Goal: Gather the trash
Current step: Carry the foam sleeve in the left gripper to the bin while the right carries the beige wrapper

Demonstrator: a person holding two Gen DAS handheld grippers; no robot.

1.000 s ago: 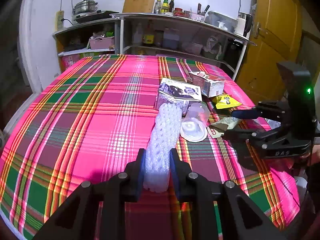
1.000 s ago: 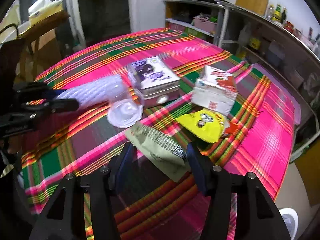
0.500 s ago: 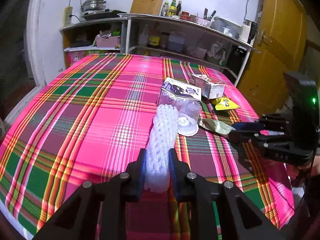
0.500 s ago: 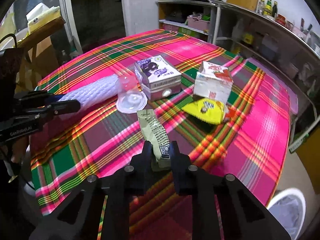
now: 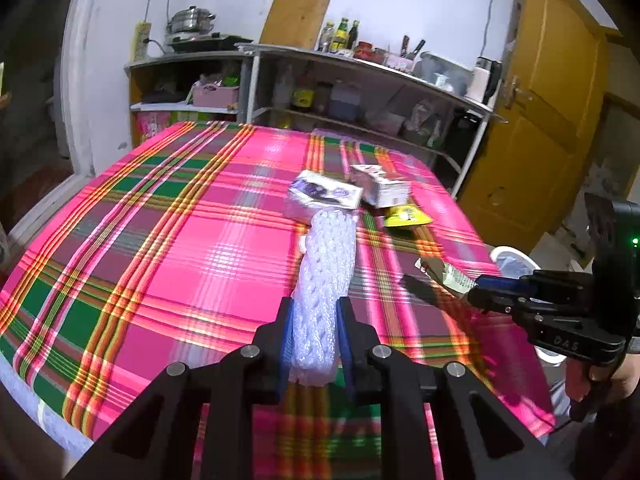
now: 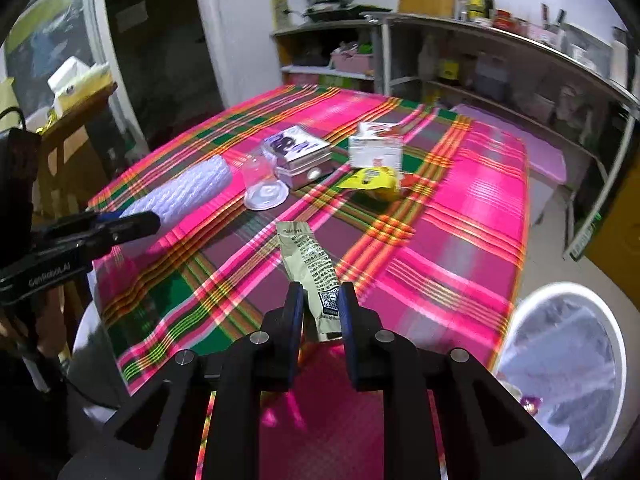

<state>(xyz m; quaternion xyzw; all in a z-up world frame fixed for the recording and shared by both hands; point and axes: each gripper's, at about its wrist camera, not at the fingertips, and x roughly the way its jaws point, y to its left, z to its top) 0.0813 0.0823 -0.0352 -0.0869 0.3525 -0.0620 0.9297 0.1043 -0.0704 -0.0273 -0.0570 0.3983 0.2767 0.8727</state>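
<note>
My left gripper [image 5: 314, 330] is shut on a white foam net sleeve [image 5: 326, 280] and holds it above the plaid tablecloth. My right gripper [image 6: 320, 312] is shut on a pale green wrapper [image 6: 310, 260], lifted above the table's near corner. On the table lie a clear plastic cup [image 6: 262, 184], a purple-and-white box [image 6: 298, 152], a white-and-red carton [image 6: 376, 146] and a yellow wrapper [image 6: 374, 180]. In the left wrist view the right gripper [image 5: 472, 294] is at the right edge, holding the wrapper [image 5: 452, 276].
A white trash bin with a clear liner [image 6: 564, 360] stands on the floor at the table's right corner. Shelves with kitchen items [image 5: 352, 92] line the far wall. A yellow door [image 5: 548, 120] is at the right. A wooden chair [image 6: 76, 140] stands left of the table.
Both grippers have risen and pulled back from the table with their items. The right gripper has carried the green wrapper toward the table's edge, and the bin has come into view.
</note>
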